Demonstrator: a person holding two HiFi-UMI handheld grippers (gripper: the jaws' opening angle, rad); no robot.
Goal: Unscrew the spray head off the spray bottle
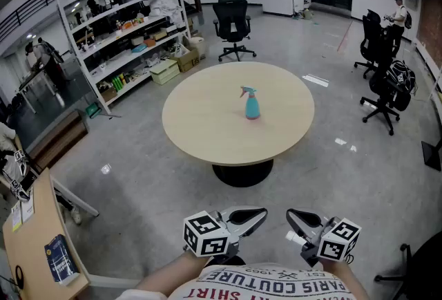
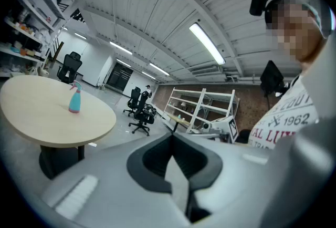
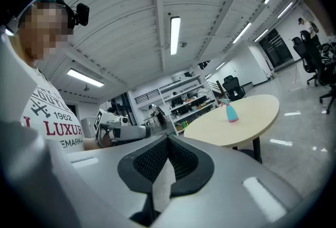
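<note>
The left tool (image 1: 259, 216) is shut and empty. The spray bottle (image 1: 252, 104) stands upright in the middle of the surface (image 1: 200, 126), well apart from both tools. The right tool (image 1: 294, 217) is likewise shut and empty. Turning the head without bracing the bottle could spin or topple it.
</note>
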